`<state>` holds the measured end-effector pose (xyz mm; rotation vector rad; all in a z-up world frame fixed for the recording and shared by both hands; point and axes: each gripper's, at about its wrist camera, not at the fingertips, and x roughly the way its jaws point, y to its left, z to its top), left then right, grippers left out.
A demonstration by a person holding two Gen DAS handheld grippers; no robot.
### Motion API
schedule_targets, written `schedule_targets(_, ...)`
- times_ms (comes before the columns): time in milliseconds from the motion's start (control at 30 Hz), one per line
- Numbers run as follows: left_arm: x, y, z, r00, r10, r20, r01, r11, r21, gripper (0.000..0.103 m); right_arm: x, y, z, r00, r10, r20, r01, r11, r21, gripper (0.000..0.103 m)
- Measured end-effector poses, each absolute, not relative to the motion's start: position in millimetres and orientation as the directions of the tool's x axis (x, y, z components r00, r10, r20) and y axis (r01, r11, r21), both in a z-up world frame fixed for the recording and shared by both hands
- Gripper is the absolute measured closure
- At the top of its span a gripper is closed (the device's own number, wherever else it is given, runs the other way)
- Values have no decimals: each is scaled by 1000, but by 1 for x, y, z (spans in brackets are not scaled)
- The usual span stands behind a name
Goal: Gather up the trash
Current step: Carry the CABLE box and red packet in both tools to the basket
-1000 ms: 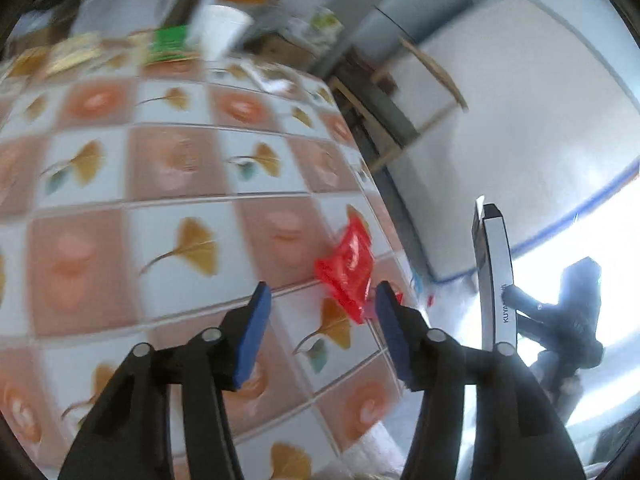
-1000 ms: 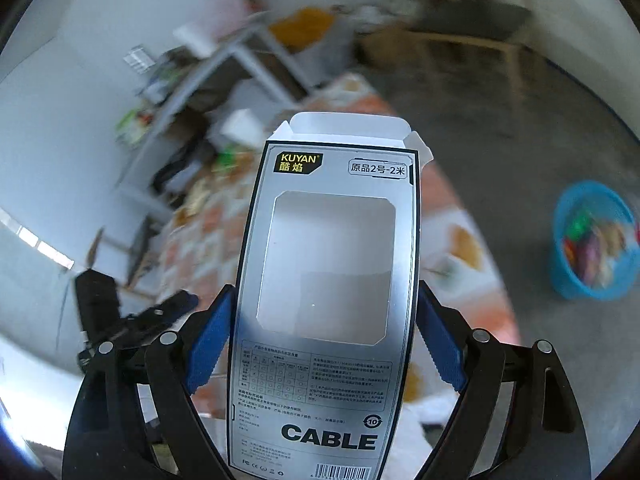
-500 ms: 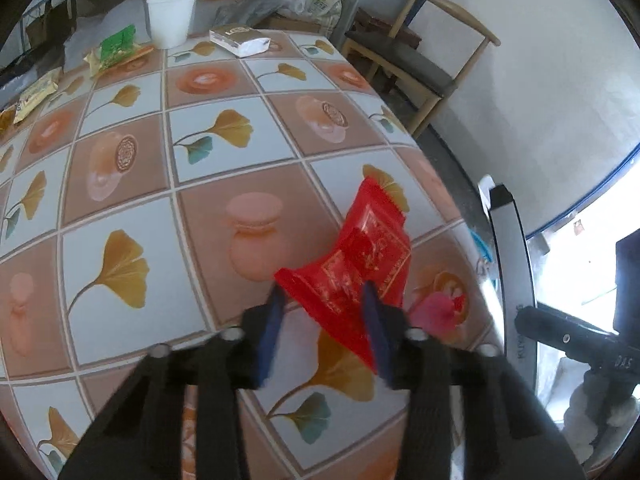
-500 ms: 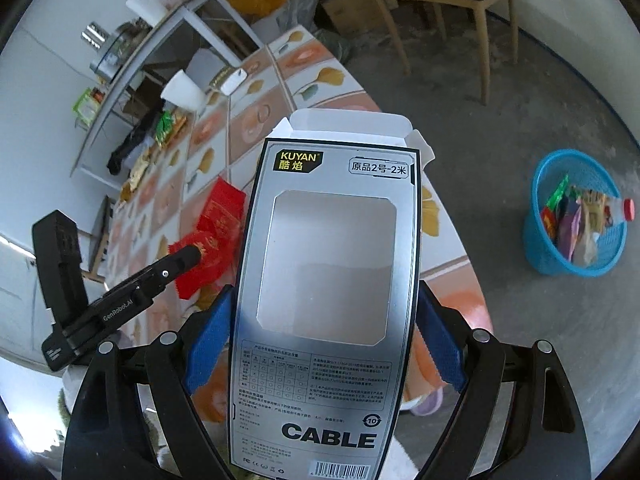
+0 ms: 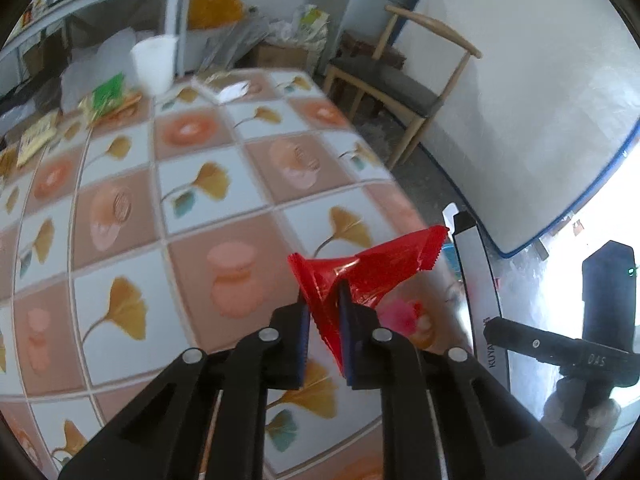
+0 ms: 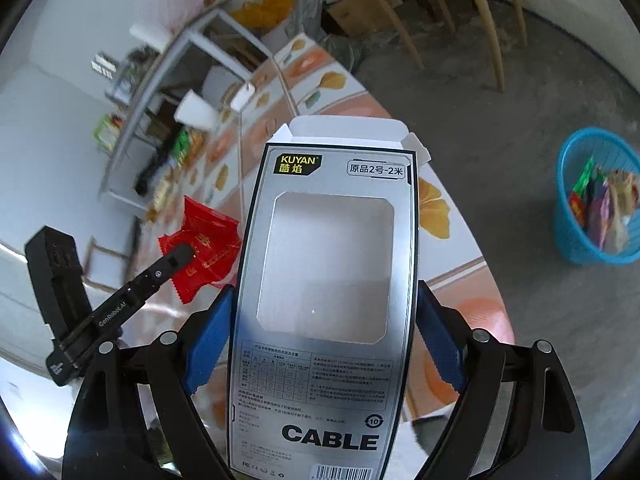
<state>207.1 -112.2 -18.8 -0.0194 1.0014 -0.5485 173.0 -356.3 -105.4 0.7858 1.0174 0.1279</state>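
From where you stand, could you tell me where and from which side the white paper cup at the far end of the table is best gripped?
Grip the white cup across its middle wall, coming in level from the near side. It stands upright with tapered round sides, and green wrappers lie close beside it, so the open tablecloth in front looks like the clearest approach.

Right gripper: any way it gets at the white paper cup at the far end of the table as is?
Probably not. The right gripper is shut on the cable box, so its jaws are occupied. The white cup stands far up the table, untouched.
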Motion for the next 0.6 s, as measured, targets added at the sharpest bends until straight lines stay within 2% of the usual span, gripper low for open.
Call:
schedule_targets(167,202,-153,5,423,-485,-766,511,825,-240,91,148,-400,-95,621,432,-654,282,655,701,22)
schedule_targets(267,198,-190,13,408,-512,-756,572,789,-225,91,123,-436,-86,674,365,-643,330,630,703,22)
schedule_targets(433,191,-267,10,346,-535,-771,672,715,-194,90,72,-496,-85,718,215,-662,453,578,679,22)
schedule_targets(600,194,-347,-16,204,-530,-823,731,642,-232,89,32,-537,-105,693,111,-713,578,506,640,22)
